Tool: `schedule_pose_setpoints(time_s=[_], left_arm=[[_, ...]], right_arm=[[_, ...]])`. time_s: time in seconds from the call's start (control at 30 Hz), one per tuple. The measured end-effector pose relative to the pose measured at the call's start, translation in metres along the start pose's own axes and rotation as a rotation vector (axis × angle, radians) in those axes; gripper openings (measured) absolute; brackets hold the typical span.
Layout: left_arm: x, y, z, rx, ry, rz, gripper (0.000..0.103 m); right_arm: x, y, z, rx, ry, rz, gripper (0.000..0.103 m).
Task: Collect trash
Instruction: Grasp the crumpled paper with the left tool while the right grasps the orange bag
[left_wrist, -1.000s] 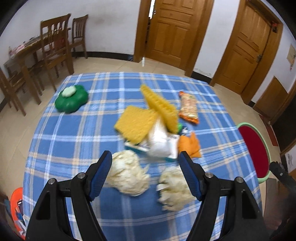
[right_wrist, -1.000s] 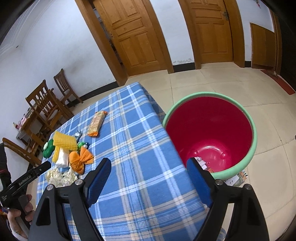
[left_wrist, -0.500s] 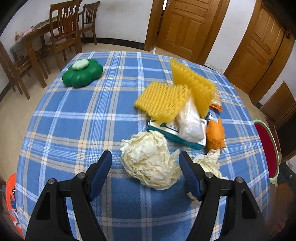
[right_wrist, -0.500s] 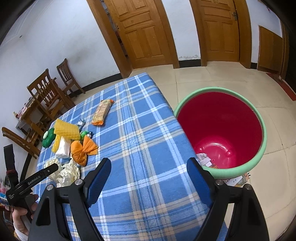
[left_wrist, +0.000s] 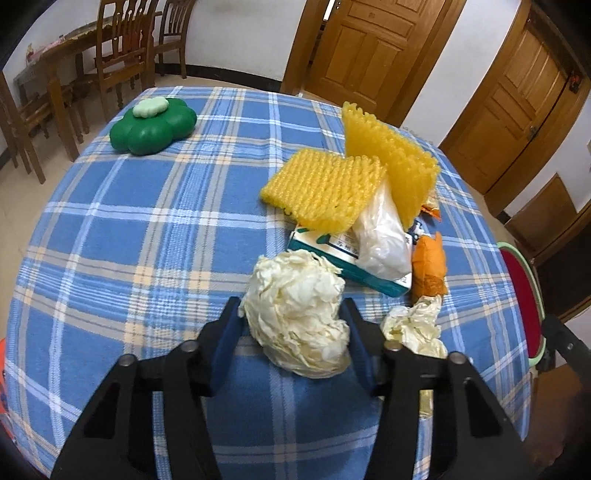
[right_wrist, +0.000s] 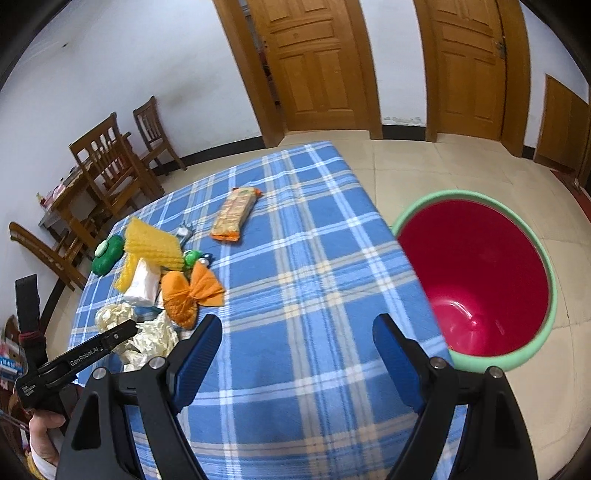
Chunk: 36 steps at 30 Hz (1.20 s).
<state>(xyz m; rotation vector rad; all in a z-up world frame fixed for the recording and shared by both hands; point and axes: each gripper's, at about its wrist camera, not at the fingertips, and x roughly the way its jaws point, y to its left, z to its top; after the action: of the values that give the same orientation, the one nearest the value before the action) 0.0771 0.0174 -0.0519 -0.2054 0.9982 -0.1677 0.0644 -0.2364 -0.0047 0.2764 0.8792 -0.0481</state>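
The left gripper (left_wrist: 293, 321) is seen with its jaws just closed in on a large crumpled cream paper wad (left_wrist: 297, 312), both blue pads pressed against its sides; the wad rests on the blue plaid tablecloth (left_wrist: 147, 240). A smaller crumpled cream paper wad (left_wrist: 415, 328) is seen just right of it, outside the fingers. Beyond lie a white-and-teal tissue pack (left_wrist: 369, 273), a white plastic bag (left_wrist: 382, 236) on top of it, an orange crumpled wrapper (left_wrist: 428, 271) to the right, and two yellow foam net sleeves (left_wrist: 325, 192) leaning over the pack. A green flower-shaped plastic container (left_wrist: 153, 125) is set well apart at the far left. The right gripper (right_wrist: 295, 350) is held wide apart over bare cloth, nothing between its fingers. An orange snack packet (right_wrist: 236, 214) lies farther up the cloth. The red bucket with green rim (right_wrist: 476, 275) stands on the floor just beside the table edge, to the right.
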Motion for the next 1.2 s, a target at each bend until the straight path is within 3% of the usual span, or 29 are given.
schedule_pose_setpoints(time_s=[0.07, 0.33, 0.67, 0.93, 1.2], left_arm=[[-0.001, 0.001, 0.001, -0.006, -0.005, -0.011, 0.046], [-0.016, 0.012, 0.007, -0.036, -0.048, -0.021, 0.045], [-0.022, 0.025, 0.011, -0.036, -0.088, 0.052, 0.045], [-0.019, 0.033, 0.012, -0.045, -0.089, 0.061, 0.045], [-0.018, 0.036, 0.012, -0.049, -0.089, 0.059, 0.045]], right_arm=[[0.004, 0.007, 0.002, -0.015, 0.006, 0.006, 0.086], [0.020, 0.033, 0.009, -0.077, 0.017, 0.045, 0.086], [0.053, 0.074, 0.009, -0.166, 0.073, 0.113, 0.085], [0.078, 0.098, 0.003, -0.226, 0.133, 0.173, 0.052], [0.090, 0.108, 0.001, -0.246, 0.156, 0.200, 0.028]])
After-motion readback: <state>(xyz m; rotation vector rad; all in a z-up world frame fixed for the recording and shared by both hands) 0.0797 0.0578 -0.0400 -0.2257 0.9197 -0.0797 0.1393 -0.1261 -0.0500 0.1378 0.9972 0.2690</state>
